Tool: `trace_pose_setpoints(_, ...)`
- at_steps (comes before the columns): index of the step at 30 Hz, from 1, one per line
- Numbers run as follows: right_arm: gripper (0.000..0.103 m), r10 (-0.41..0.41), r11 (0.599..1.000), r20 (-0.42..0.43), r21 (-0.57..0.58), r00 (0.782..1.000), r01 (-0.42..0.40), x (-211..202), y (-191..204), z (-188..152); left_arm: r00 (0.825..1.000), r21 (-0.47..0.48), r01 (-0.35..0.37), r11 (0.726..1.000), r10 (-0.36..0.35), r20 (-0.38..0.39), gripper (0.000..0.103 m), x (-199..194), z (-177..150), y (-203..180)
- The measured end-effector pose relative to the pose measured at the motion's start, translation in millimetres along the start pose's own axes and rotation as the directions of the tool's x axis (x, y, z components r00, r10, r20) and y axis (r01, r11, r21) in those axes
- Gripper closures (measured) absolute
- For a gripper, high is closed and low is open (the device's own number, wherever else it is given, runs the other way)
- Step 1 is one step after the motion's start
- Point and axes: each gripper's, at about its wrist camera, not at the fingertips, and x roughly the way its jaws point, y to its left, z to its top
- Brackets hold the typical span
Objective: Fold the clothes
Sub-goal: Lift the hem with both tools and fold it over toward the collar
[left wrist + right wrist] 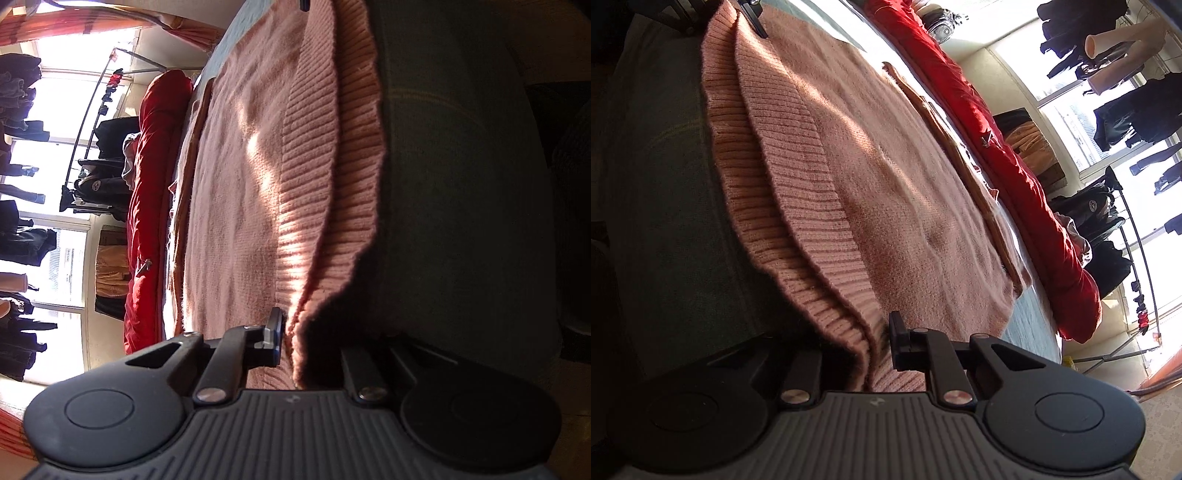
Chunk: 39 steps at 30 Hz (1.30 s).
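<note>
A pink knitted sweater [236, 192] lies spread flat on a bed, its ribbed hem [310, 173] hanging a little over the bed's edge. My left gripper [310, 343] is shut on one corner of that hem; one finger [274, 334] presses the top of the fabric and the other is hidden in shadow below. The same sweater [871, 177] fills the right wrist view, where my right gripper [857, 354] is shut on the hem's [783, 177] other corner. Each view shows the opposite gripper's fingertip, the right one [304, 4] and the left one [753, 16], at the far end of the hem.
The bed has a dark green cover [461, 184] whose side drops away under the hem. A red quilt [151, 192] lies rolled along the bed's far side beyond the sweater. Behind it stand a clothes rack [1134, 229] with dark garments and a bright window [62, 96].
</note>
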Motion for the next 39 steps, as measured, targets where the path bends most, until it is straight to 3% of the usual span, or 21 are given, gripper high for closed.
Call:
trace_pose_setpoints(6, 0.087, 0.066, 0.997, -0.020, -0.034, 0.998, -0.066, 0.9, -8.6, 3.2, 0.989, 0.013, 0.147, 0.989, -0.147, 0.013, 0.095, 2.4, -2.1, 25.5)
trace_pose_setpoints(9, 0.088, 0.137, 0.990, -0.040, -0.027, 0.990, -0.138, 3.0, -21.3, 8.9, 0.977, 0.000, 0.212, 0.977, -0.212, 0.018, 0.095, 3.8, -3.5, 40.2)
trace_pose_setpoints(15, 0.090, 0.255, 0.966, -0.067, 0.046, 0.965, -0.253, 7.7, -49.2, 19.0, 0.961, -0.051, 0.275, 0.960, -0.273, 0.040, 0.095, 7.1, -6.8, 76.3)
trace_pose_setpoints(24, 0.092, 0.290, 0.954, -0.085, 0.105, 0.953, -0.280, 2.3, -83.9, 33.3, 0.962, -0.092, 0.270, 0.958, -0.264, 0.073, 0.096, 10.1, -7.7, 114.1)
trace_pose_setpoints(39, 0.092, 0.117, 0.989, -0.081, 0.103, 0.990, -0.108, 21.2, -147.8, 64.2, 0.980, -0.193, 0.190, 0.962, -0.174, 0.099, 0.095, 33.7, -18.7, 166.3)
